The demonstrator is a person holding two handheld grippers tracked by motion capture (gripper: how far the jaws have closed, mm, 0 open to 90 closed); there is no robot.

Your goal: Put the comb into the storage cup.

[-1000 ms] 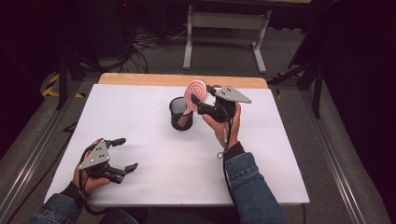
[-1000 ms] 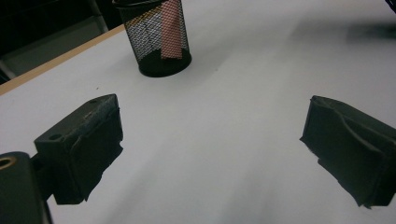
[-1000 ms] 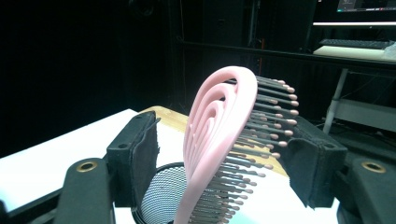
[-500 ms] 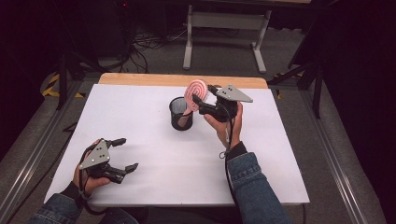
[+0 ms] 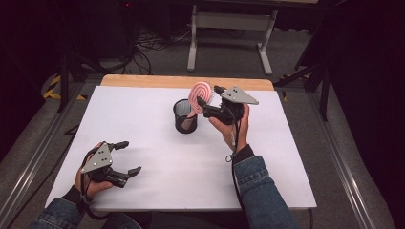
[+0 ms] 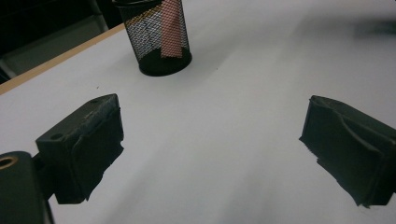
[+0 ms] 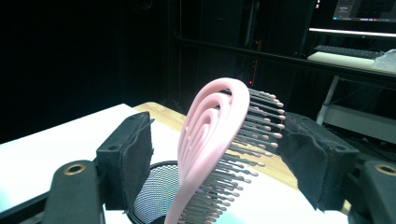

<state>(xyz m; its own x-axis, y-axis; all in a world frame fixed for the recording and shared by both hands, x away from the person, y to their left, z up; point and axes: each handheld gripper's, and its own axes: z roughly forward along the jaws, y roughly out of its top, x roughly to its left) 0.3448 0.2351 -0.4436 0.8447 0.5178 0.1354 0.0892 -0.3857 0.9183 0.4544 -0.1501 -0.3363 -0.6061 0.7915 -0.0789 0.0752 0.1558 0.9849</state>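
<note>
Two grippers work over a white surface point(image 5: 157, 138) with a wooden far edge. At its twelve o'clock stands a black mesh cup point(image 5: 185, 116) holding a pink hairbrush point(image 5: 200, 93) handle-down. Right gripper point(image 5: 206, 104), just at the cup's three o'clock, has its jaws either side of the brush head, seemingly released with gaps showing. Left gripper point(image 5: 130, 156) rests at seven o'clock, jaws spread wide, holding nothing.

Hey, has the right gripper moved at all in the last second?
No. The right gripper sits by the pink hairbrush at the same spot beside the mesh cup.
</note>
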